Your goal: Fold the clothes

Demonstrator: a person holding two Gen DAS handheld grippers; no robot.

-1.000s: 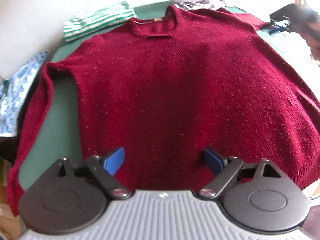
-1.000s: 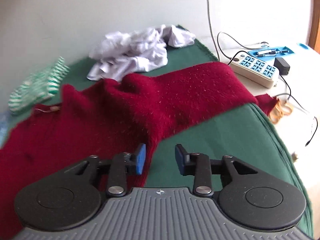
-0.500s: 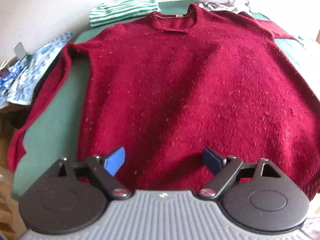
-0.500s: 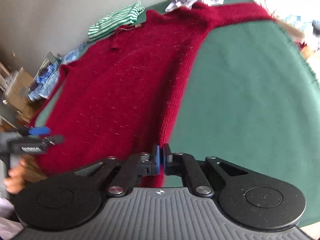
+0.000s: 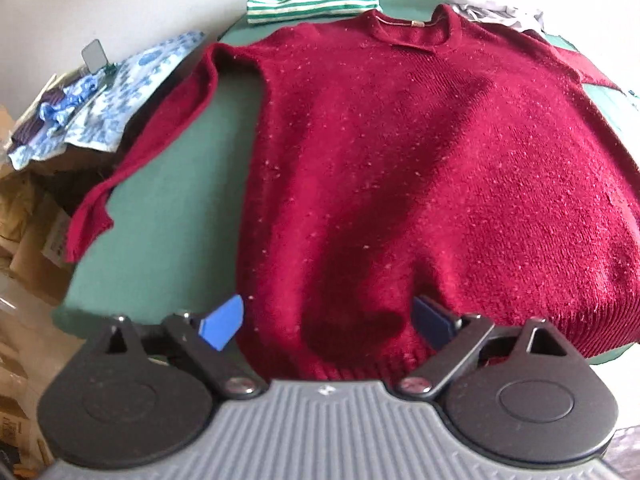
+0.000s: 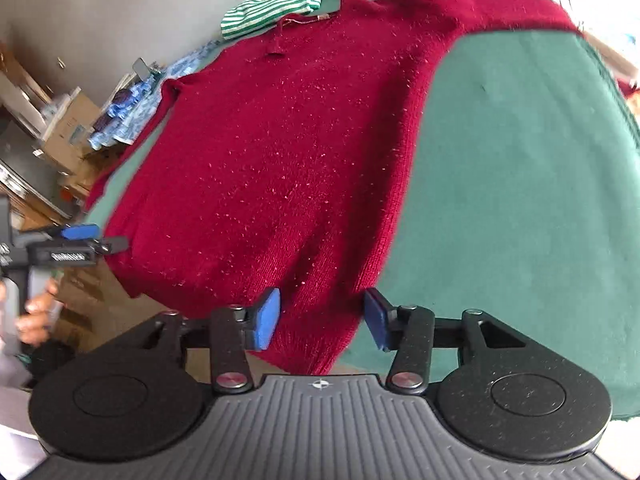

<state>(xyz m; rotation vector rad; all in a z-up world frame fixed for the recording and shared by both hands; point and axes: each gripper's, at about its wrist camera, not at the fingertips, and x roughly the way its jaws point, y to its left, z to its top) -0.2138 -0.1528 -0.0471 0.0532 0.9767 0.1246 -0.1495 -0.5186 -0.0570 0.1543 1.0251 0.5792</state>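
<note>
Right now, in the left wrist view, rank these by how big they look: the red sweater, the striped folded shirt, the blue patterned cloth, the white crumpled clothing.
1. red sweater, by far the largest.
2. blue patterned cloth.
3. striped folded shirt.
4. white crumpled clothing, only partly in view.

The last three lie at the far edges, so fisheye shrinking makes their order unsure.

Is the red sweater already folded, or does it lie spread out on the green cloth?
Spread out. The red sweater lies flat, collar far, one sleeve beside the body, hem near; no part is folded over.
</note>
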